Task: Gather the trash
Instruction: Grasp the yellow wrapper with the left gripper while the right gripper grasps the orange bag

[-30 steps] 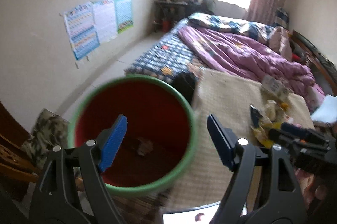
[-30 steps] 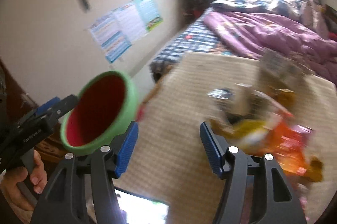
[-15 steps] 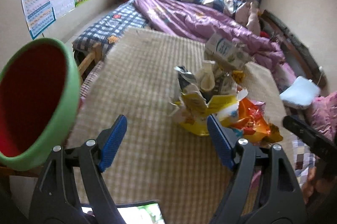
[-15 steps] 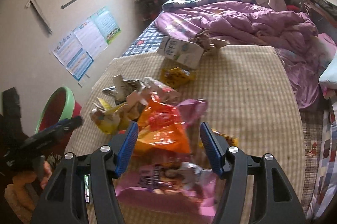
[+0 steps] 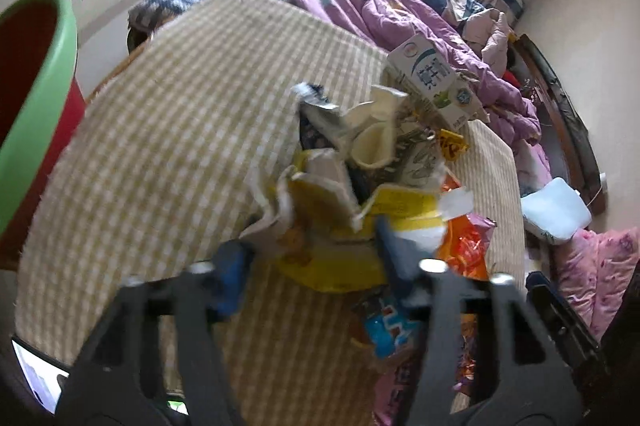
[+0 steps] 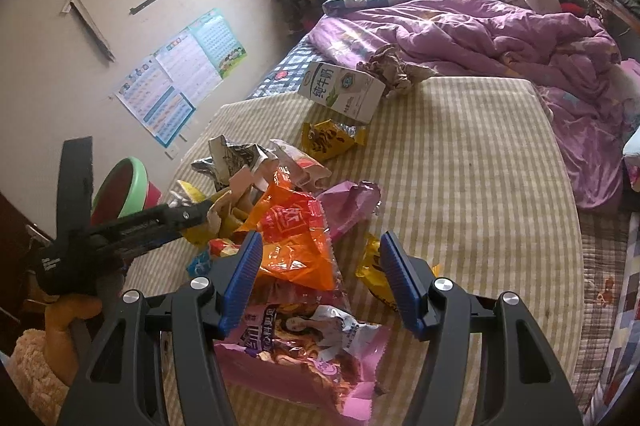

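Most trash uncollected: wrappers (image 6: 296, 238) and milk carton (image 6: 342, 91) heaped on checked mat (image 6: 460, 161) | bin (image 6: 120, 187) beside mat, contents unseen | left gripper (image 5: 312, 262) closing around yellow wrapper (image 5: 340, 266) | right gripper (image 6: 320, 278) spread, empty

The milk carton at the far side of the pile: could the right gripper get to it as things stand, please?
Probably yes: the right gripper is open, and the milk carton lies uncovered beyond the orange bag; it would need to pass over the wrappers.

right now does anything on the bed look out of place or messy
Yes: a heap of torn snack wrappers lies strewn across the checked mat, with a milk carton tipped on its side and crumpled paper beside it.
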`<state>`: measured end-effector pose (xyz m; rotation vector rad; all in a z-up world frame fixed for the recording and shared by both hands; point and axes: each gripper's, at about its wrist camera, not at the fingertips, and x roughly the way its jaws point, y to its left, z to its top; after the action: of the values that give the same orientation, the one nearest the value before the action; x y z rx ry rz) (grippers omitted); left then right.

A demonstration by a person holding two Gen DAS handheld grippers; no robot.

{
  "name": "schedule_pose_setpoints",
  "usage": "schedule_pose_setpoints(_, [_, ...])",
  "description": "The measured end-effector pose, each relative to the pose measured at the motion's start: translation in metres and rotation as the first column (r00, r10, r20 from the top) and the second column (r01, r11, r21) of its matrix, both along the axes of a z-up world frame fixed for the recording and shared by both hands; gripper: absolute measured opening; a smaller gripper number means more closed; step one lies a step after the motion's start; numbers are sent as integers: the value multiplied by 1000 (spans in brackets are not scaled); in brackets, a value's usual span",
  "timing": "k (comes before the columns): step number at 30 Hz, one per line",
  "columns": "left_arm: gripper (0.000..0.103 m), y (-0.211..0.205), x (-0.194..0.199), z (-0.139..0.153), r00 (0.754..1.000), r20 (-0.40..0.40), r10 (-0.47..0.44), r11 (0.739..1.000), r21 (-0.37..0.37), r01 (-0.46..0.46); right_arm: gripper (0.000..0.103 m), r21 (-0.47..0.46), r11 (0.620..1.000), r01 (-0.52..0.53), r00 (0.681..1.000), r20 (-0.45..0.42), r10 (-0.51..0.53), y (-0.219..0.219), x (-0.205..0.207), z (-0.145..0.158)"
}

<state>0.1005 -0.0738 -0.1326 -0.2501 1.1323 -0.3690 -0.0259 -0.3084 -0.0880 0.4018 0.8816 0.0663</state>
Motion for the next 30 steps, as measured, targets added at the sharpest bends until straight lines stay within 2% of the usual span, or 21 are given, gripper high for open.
schedule_pose_setpoints(6, [29,4,-4,6,1000,9,-17,1000,-19,17,59,18,1000,4,1000,-2,-4,-10,4,-3])
schedule_pose_setpoints(7, [16,7,-4,10,1000,25,-19,1000,-5,19,59,20,1000,4,1000,-2,-4,-11,5,-4])
schedule_pose_setpoints(11, [16,20,1,18,998,61,-3,999,47,0,59,22,1000,1,1000,-2,-1,-15,7,-3])
schedule_pose_setpoints(15, [16,28,5,15,998,57,-3,998,65,0,59,22,1000,20,1000,-8,-20,-23,8,-5])
schedule_pose_setpoints(17, [19,27,5,15,998,63,-24,997,70,20,59,18,999,32,999,-11,-32,-28,7,-6])
schedule_pose_setpoints(18, [28,26,4,14,997,64,-37,996,78,32,59,16,999,40,999,-14,-40,-31,7,-7])
schedule_pose_setpoints(19, [41,24,3,12,997,62,-45,996,85,39,59,16,999,45,999,-15,-44,-35,6,-7])
schedule_pose_setpoints(22, [60,22,3,4,999,40,-30,997,79,26,59,13,998,65,998,-24,-65,-43,3,-9])
schedule_pose_setpoints(26, [62,22,2,-10,1000,-18,-2,998,59,3,59,7,996,86,996,-36,-86,-51,-3,-11])
schedule_pose_setpoints(30, [62,20,-2,-12,999,-36,5,999,43,-3,59,23,994,109,993,-54,-108,-57,-8,-16])
